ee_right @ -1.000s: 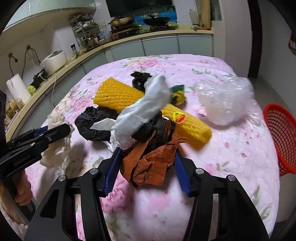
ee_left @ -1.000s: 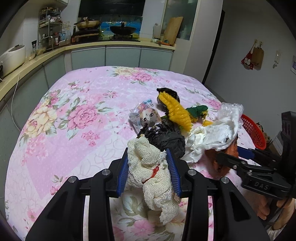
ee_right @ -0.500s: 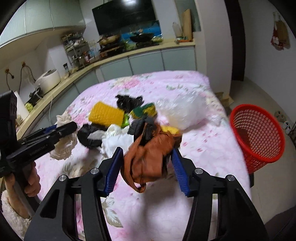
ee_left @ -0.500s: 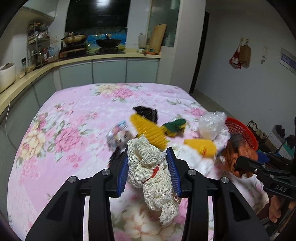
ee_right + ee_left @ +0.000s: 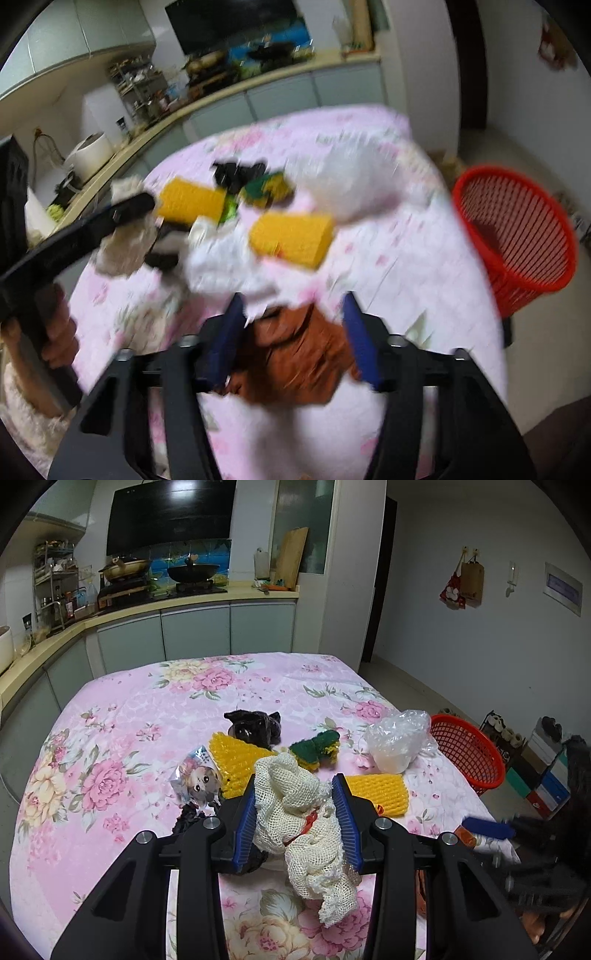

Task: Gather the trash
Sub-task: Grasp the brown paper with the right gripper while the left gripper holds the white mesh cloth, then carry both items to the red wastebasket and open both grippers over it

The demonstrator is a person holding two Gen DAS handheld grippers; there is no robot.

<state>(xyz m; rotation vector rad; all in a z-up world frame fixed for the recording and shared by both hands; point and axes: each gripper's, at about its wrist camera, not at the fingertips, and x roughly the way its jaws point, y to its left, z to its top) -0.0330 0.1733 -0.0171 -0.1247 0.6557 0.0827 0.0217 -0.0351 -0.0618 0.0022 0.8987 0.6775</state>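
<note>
Gripping a cream, soft net cloth [image 5: 303, 823] at frame centre, the left claw [image 5: 297, 819] holds it above the floral desk [image 5: 122, 746]. The right claw [image 5: 291, 332] is opening around crumpled brown wrap [image 5: 295, 362]; round red basket [image 5: 517, 229] stands right.

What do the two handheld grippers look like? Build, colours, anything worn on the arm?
Both match: the left gripper and right gripper have matte black plastic frames with cut-out arms, silver bolt heads, and blue ribbed pads lining the jaws. No cables show. The person's left arm wears a fuzzy cream sleeve.
</note>
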